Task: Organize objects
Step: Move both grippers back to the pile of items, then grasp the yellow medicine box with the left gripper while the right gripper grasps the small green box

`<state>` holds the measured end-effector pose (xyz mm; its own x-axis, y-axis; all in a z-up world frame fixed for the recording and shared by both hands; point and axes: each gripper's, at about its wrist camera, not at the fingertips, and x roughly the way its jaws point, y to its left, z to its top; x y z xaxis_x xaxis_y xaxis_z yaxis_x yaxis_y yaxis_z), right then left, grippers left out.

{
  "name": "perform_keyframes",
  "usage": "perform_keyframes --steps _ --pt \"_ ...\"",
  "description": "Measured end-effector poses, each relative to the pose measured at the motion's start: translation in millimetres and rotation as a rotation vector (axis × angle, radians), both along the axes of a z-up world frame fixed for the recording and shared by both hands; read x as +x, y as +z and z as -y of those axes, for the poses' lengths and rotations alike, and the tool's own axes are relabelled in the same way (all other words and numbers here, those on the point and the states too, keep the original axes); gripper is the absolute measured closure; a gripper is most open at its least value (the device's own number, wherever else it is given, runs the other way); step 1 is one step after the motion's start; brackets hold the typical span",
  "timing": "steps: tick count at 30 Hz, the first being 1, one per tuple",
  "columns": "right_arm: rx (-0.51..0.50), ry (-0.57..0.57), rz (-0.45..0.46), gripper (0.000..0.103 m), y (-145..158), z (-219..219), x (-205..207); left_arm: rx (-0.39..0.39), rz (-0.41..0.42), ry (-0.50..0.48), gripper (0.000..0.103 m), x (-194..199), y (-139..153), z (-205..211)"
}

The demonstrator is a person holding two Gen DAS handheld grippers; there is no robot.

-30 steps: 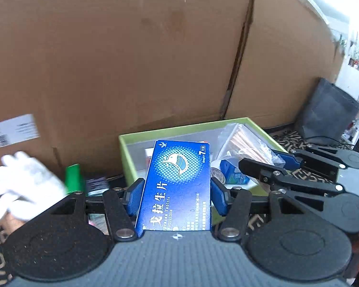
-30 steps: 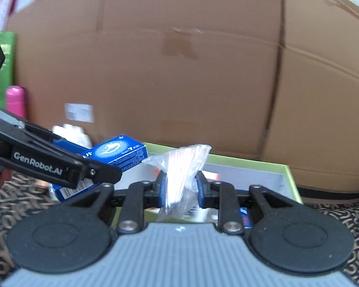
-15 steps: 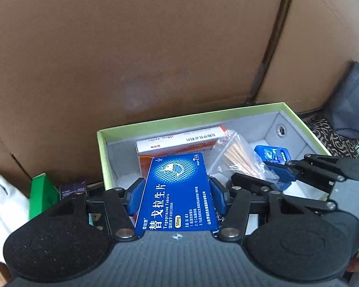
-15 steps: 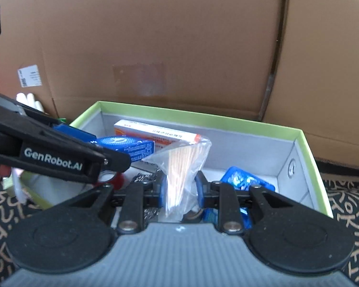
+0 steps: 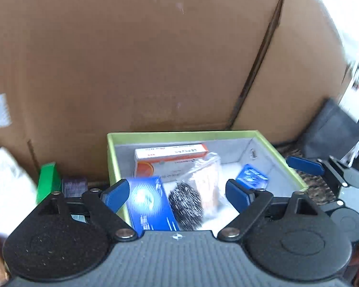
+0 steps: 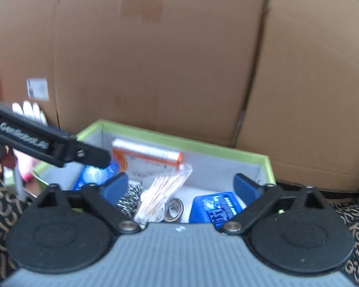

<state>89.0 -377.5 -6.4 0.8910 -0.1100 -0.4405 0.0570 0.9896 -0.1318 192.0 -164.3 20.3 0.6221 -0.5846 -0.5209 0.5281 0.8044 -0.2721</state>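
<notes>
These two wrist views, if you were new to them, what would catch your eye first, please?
First the lime-green open box with grey lining, standing against a big brown cardboard carton and packed with things. Inside it a blue medicine carton lies at the left by a steel wool scourer, and a clear bag of wooden sticks lies mid-box. The left gripper and right gripper hang open above, their jaws just opened.

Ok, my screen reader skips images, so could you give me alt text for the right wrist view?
The open right gripper hovers over a green-rimmed box, its fingers clear of the clear bag of wooden sticks in the box. Around the bag: an orange-and-white carton, steel scourer, tape roll and small blue pack.
</notes>
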Motion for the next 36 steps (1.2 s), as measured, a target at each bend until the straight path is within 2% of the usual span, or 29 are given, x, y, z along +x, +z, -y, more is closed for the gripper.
perform_keyframes --steps 4,9,12,19,23,29,31,33,36 --pt "0.047 0.003 0.068 0.000 8 -9 -41 -0.041 0.012 0.021 0.011 -37 0 -25" --pt "0.155 0.033 0.096 0.000 3 -30 -69 0.009 0.050 0.079 0.010 -79 -12 -59" --pt "0.212 0.054 0.082 0.000 -9 -41 -84 0.044 0.062 0.150 0.009 -100 -23 -92" --pt "0.321 0.136 -0.031 0.000 -40 -87 -96 0.038 -0.053 0.322 0.009 -118 -55 -161" --pt "0.300 0.211 -0.090 0.000 -54 -124 -81 0.062 -0.054 0.399 0.009 -119 -62 -192" --pt "0.226 0.344 -0.069 0.000 -51 -174 -64 0.097 -0.025 0.479 0.009 -105 -61 -235" --pt "0.212 0.361 -0.075 0.001 -50 -185 -55 0.129 0.001 0.511 0.009 -91 -58 -247" --pt "0.200 0.372 -0.085 0.005 -50 -194 -48 0.165 0.031 0.557 0.009 -73 -55 -258" --pt "0.188 0.399 -0.112 0.005 -54 -208 -40 0.212 0.060 0.601 0.009 -34 -53 -271"
